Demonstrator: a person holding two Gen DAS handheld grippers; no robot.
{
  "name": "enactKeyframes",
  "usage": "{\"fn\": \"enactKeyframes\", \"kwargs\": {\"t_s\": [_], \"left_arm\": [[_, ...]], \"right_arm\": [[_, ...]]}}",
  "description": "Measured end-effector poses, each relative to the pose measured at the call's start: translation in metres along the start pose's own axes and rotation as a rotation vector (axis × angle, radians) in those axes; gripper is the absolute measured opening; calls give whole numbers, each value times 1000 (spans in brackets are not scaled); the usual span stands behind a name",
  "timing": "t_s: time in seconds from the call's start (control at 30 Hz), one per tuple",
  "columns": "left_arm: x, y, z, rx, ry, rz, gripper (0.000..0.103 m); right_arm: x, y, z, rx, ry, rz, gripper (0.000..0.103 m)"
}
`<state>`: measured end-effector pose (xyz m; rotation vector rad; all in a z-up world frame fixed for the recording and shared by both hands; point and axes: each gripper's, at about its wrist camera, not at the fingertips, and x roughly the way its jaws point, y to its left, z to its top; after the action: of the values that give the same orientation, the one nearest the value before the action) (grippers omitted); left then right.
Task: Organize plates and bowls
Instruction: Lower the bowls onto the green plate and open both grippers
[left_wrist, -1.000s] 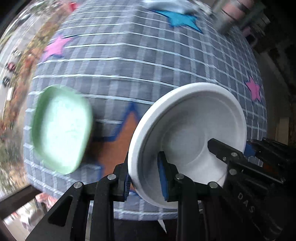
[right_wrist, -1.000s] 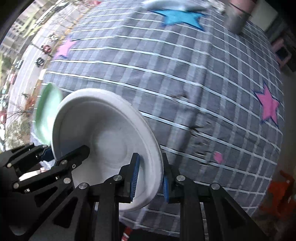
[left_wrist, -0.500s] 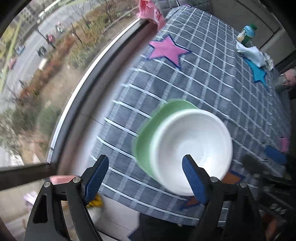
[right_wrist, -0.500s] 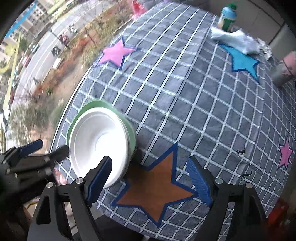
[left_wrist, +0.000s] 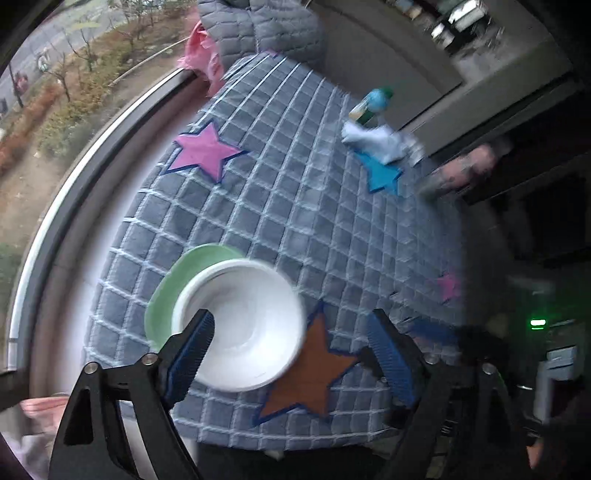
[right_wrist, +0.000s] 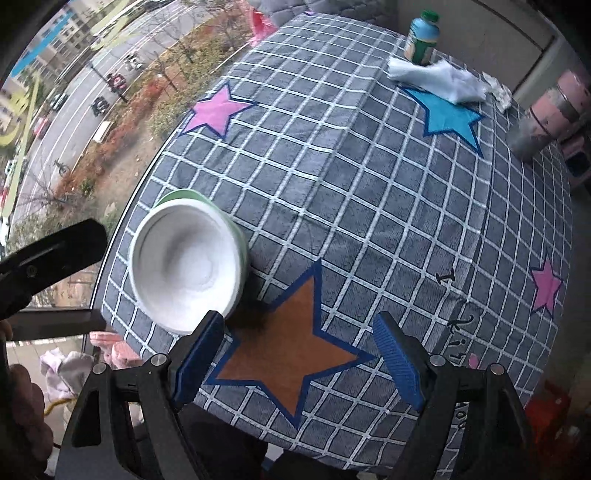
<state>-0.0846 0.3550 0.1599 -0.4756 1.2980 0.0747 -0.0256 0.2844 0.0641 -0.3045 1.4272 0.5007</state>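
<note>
both grippers have let go of the round white plastic bowl (right_wrist: 186, 264), which a second ago was pinched by its rim between their pads above the cloth; it now sits nested in the pale green plate (left_wrist: 173, 280), near the window-side edge of the grey checked tablecloth (right_wrist: 351, 177). the left gripper (left_wrist: 291, 350) has just been opening, its blue-padded jaws wide with the bowl below them and no pad touching it. the right gripper (right_wrist: 299, 354) has just been opening too, jaws wide over the orange star patch (right_wrist: 291, 354), with nothing between them and the bowl just beside its left finger. far across the cloth stand a blue-capped bottle (right_wrist: 421, 35), a crumpled white cloth (right_wrist: 439, 79) and a pink and grey flask (right_wrist: 546, 114)
</note>
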Motion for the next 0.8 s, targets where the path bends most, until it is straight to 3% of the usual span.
{"fn": "enactKeyframes", "kwargs": {"t_s": [0.1,0.17,0.23,0.3,0.43,0.53,0.8], "left_arm": [[3,-8,-4,89,-20,228,89],[2,-4,-10,88,-25,305,90],[10,3,-15,80,36,410,90],[19,10,-20,72,81,460,90],[25,16,-25,33,111,414,90],[21,14,-24,16,94,326,90],[33,-11,-19,59,108,356,90]], "right_arm": [[-3,13,2,-53,-5,-5,84],[-1,21,3,-83,0,-6,84],[2,30,1,-113,14,0,84],[5,38,-1,-137,24,8,84],[5,51,-5,-179,24,10,84],[4,49,-9,-178,23,0,84],[-2,16,-21,-81,26,-17,84]]}}
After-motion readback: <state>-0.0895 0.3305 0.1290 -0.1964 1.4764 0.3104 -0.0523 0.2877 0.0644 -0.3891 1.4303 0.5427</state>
